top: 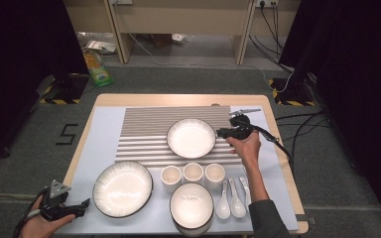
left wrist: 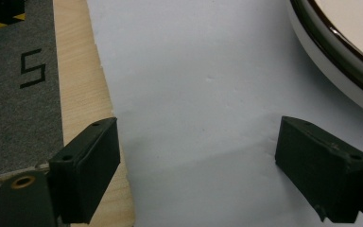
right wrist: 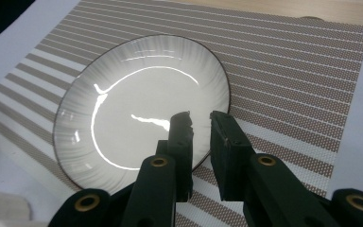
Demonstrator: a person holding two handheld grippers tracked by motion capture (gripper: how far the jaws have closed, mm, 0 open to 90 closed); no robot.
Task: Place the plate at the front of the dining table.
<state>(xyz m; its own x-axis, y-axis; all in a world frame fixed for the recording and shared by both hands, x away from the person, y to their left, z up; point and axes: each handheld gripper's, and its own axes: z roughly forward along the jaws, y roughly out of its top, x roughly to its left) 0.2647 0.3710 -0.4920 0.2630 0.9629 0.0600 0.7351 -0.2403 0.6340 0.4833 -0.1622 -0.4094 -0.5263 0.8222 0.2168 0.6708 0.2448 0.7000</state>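
Wooden table [top: 188, 99] on grey carpet, dark curtains left and right, desk legs and cables far behind. A pale sheet [top: 99, 134] covers the table; a striped mat [top: 149, 129] lies on its far half. Right gripper [top: 222, 132] hovers at the right rim of the plate [top: 191, 138] on the mat, jaws narrow, nothing between them. Left gripper [top: 85, 203], jaws wide, sits at the near left corner beside a larger plate [top: 122, 188]. Cups [top: 193, 172], bowl [top: 191, 204] and spoons [top: 231, 198] near centre.

Left gripper [top: 82, 203]: black, grey three-cornered plate on top, blocky screw-holed jaws. Right gripper [right wrist: 201, 124]: black jaws with brass-coloured pivot rivets, trailing black cable [top: 283, 147]. Dark grey sleeve [top: 268, 220] on right forearm.
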